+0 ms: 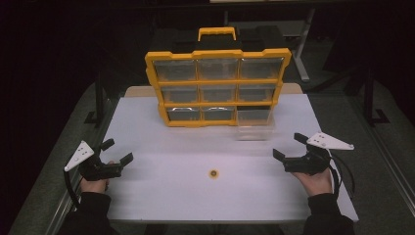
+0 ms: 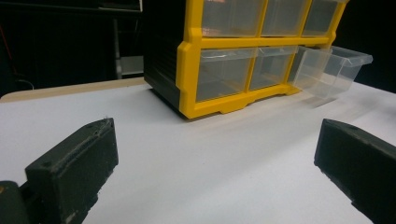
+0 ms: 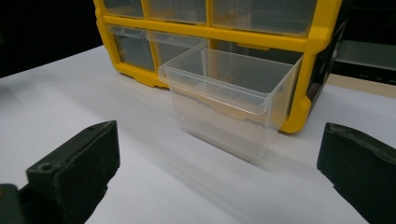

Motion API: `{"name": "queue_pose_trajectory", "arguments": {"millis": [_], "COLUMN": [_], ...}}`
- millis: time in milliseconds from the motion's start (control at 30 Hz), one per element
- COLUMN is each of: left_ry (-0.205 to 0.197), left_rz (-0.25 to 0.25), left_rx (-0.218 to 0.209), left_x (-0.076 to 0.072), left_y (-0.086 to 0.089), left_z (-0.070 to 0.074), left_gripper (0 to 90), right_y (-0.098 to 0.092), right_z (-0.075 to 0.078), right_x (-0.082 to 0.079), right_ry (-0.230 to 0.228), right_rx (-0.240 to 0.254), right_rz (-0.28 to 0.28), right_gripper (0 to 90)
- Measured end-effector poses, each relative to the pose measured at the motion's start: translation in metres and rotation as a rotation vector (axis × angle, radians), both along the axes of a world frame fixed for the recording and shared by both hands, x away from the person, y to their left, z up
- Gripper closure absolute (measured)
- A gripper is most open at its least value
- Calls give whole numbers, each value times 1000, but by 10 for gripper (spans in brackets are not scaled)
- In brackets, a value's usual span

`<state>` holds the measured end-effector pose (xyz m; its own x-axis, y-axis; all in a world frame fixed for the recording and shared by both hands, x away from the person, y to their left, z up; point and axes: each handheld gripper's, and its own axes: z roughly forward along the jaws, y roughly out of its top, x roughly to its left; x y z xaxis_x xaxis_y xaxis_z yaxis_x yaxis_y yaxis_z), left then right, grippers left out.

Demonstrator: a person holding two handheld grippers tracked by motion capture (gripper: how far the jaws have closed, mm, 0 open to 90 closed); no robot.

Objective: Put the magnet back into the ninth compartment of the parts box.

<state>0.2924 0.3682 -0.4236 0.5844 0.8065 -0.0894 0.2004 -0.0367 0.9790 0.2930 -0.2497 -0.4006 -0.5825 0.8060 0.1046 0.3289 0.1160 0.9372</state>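
Resting empty with jaws apart, each gripper [image 1: 117,152] [image 1: 288,145] flanks a small, perhaps brass ring [image 1: 213,173].

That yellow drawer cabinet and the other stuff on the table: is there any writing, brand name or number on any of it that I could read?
None: no readable text on the yellow cabinet, its pulled-out clear drawer, the white table, or either gripper.
Small round orange thing on the table: too small to tell whether it bears any mark.

- White table [image 1: 156,191].
- Yellow drawer cabinet [image 1: 218,88] stands near the far edge.
- Clear drawer [image 1: 254,125] pulled out at its lower right.
- Small ring [image 1: 213,173] lies toward the near edge.
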Motion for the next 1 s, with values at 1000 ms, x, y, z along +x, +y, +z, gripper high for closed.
{"name": "queue_pose_trajectory", "arguments": {"millis": [1000], "left_ry": [-10], "left_rz": [19], "left_rx": [5], "left_x": [-3], "left_y": [-2], "left_z": [-2], "left_gripper": [0], "right_y": [17], "right_z": [13], "right_x": [1], "right_ry": [40], "right_rx": [-49], "right_rz": [39], "right_gripper": [0]}}
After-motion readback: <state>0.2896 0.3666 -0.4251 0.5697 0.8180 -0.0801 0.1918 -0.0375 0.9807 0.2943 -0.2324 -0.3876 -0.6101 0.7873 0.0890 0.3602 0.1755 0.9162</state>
